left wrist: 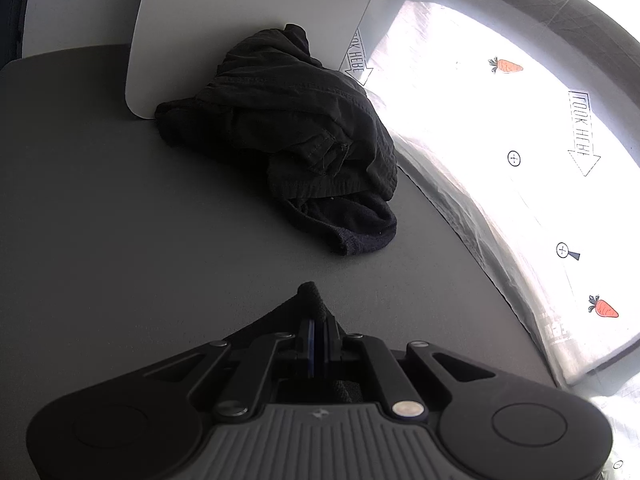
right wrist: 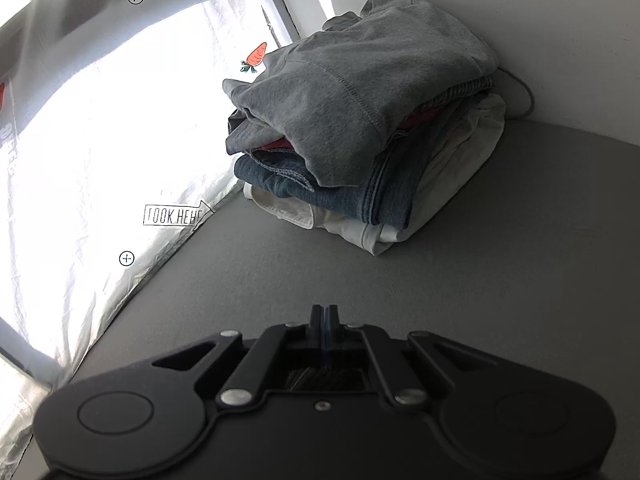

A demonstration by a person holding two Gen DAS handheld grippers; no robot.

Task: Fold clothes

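In the left wrist view my left gripper point(left wrist: 319, 320) is shut on a corner of black cloth point(left wrist: 310, 294) that pokes up between its jaws, low over the grey table point(left wrist: 120, 200). A crumpled heap of black clothes point(left wrist: 288, 132) lies ahead of it, apart from it. In the right wrist view my right gripper point(right wrist: 325, 314) is shut, with a dark fabric showing inside the jaw housing. A folded stack point(right wrist: 352, 128) lies ahead on the grey table point(right wrist: 500, 280): grey sweatshirt on top, red garment, blue jeans, white garment at the bottom.
A white sheet printed with carrots and "LOOK HERE" arrows point(left wrist: 500, 140) runs along the table's edge; it also shows in the right wrist view point(right wrist: 100, 140). A white board point(left wrist: 248, 20) stands behind the black heap. A white wall point(right wrist: 520, 20) backs the stack.
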